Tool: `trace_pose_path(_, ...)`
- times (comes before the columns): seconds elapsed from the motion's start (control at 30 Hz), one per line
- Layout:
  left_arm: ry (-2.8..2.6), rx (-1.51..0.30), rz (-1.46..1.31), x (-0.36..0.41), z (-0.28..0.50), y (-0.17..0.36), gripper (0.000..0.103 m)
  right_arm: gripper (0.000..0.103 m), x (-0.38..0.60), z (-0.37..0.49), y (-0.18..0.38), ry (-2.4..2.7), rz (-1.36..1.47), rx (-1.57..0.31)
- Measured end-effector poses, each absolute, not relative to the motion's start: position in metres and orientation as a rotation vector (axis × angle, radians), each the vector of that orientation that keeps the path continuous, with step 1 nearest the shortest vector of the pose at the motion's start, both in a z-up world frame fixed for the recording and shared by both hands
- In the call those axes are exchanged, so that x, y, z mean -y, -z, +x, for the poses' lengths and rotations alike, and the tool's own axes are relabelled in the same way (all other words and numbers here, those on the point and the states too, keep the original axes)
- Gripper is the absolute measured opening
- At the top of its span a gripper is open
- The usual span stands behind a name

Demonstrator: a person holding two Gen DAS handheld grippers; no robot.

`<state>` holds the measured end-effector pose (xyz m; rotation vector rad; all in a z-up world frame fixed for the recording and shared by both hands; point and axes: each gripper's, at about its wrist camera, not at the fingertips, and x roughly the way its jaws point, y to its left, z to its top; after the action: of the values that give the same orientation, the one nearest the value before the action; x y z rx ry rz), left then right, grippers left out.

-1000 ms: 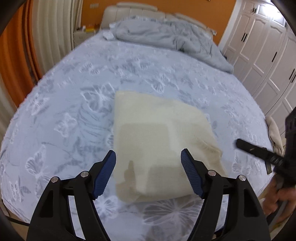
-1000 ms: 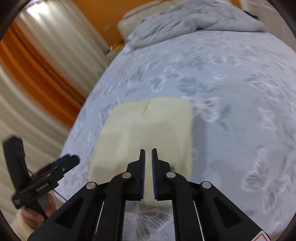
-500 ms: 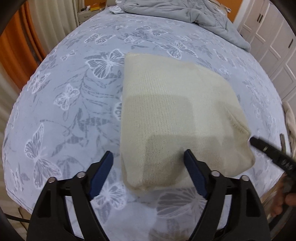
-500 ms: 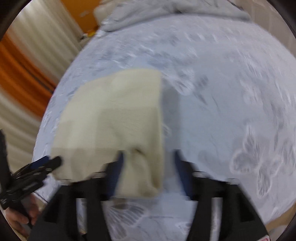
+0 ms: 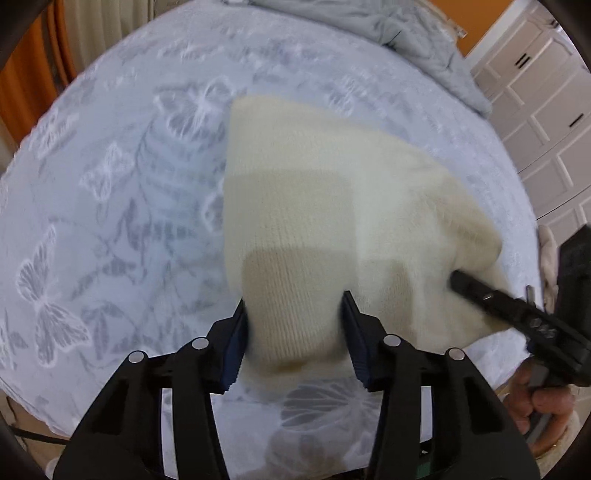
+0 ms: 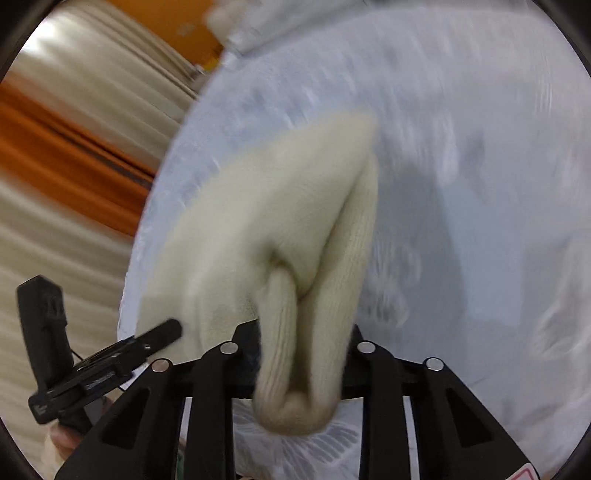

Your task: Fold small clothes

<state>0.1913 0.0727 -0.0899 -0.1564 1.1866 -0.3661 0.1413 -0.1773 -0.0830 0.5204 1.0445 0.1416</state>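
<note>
While gripped: 1 knit (image 5: 317,206), 2 grippers (image 5: 295,339).

Two wrist fisheyes, close above the bed (image 5: 110,184), facing forward, both sharing the cream knit (image 5: 314,206)

Left claw (image 5: 293,332) and right claw (image 6: 301,354) both clamped.

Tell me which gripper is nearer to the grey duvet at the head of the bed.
Neither clearly: both grippers are at the foot of the bed on the cream sweater, the left gripper and right gripper both far from the duvet.
</note>
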Motion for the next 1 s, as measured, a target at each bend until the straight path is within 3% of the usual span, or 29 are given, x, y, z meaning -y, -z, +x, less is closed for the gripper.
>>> trace_pose_path(0.1, 0.442, -1.156, -0.207, -0.070, 0.187, 0.084, 0.048, 0.023, 0.176, 0.134, 0.057, -0.112, 0.385, -0.994)
trace_pose_path(0.23, 0.399, -1.217, -0.077, -0.052, 0.183, 0.133, 0.062, 0.028, 0.176, 0.141, 0.133, -0.057, 0.298, -1.220)
trace_pose_path(0.43, 0.378, -1.159, -0.080, -0.067, 0.176, 0.110, 0.062, 0.031, 0.188, 0.121, 0.077, -0.007, 0.425, -1.027)
trace_pose_path(0.5, 0.380, -1.180, -0.073, -0.068, 0.178, 0.115, 0.062, 0.028, 0.185, 0.122, 0.063, -0.019, 0.406, -0.983)
trace_pose_path(0.7, 0.338, -1.191, -0.032, -0.056, 0.173, 0.112, 0.063, 0.023, 0.153, 0.153, 0.127, 0.011, 0.196, -1.195)
trace_pose_path(0.8, 0.294, -1.158, 0.031, -0.054, 0.163, 0.093, 0.062, 0.023, 0.151, 0.139, 0.094, 0.011, 0.262, -1.124)
trace_pose_path(0.9, 0.261, -1.111, 0.117, -0.048, 0.149, 0.071, 0.072, 0.023, 0.146, 0.112, 0.058, 0.023, 0.267, -1.023)
trace_pose_path(1.0, 0.253, -1.069, 0.133, -0.044, 0.133, 0.050, 0.076, 0.024, 0.145, 0.094, 0.040, 0.058, 0.221, -0.989)
